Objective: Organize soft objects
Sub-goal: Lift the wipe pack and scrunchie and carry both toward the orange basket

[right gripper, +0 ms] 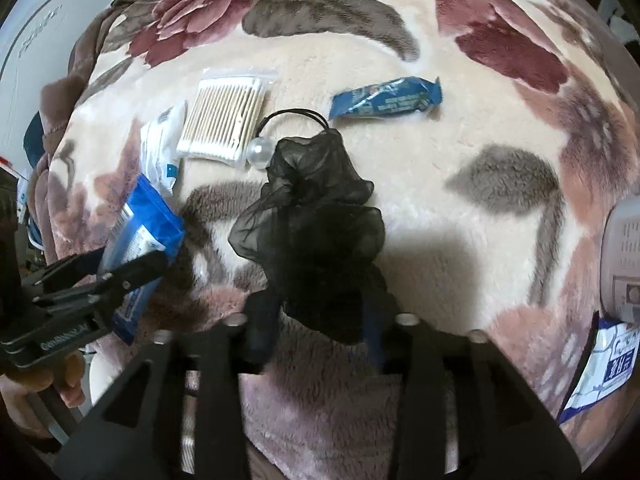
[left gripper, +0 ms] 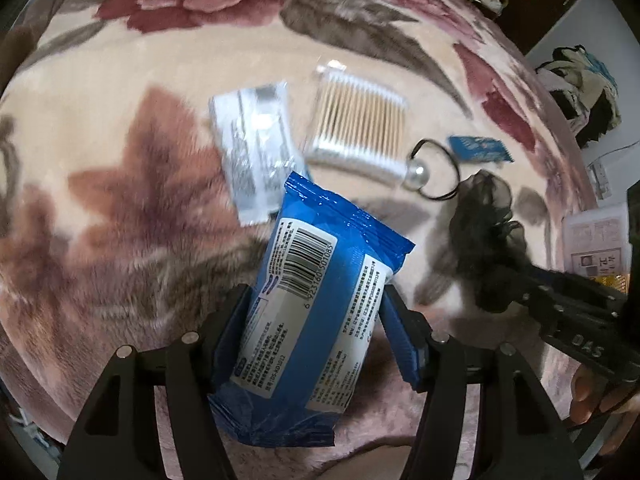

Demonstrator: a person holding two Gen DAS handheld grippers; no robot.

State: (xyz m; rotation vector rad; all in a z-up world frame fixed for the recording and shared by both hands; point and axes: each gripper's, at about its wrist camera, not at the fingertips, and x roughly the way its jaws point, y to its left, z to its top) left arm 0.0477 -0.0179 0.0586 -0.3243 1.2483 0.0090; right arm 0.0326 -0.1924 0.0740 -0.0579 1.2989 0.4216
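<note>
On the flowered blanket (right gripper: 460, 208), two grippers hold soft things above a row of small packets.

The left gripper (left gripper: 316, 304) pinches a blue wipes pack (left gripper: 312, 280) across its width, barcode side up, the pack tilted over the blanket's near part. The right gripper (right gripper: 320, 312) has its jaws partly apart with a black gauze scrunchie (right gripper: 316, 216) bunched between them; whether the pads press it I cannot tell. Farther toward the blanket's far edge lie, side by side, a white sachet (left gripper: 252, 148), a cotton swab packet (left gripper: 356, 124), a pearl hair tie (right gripper: 280, 136) and a small blue wrapper (right gripper: 388, 98).
</note>
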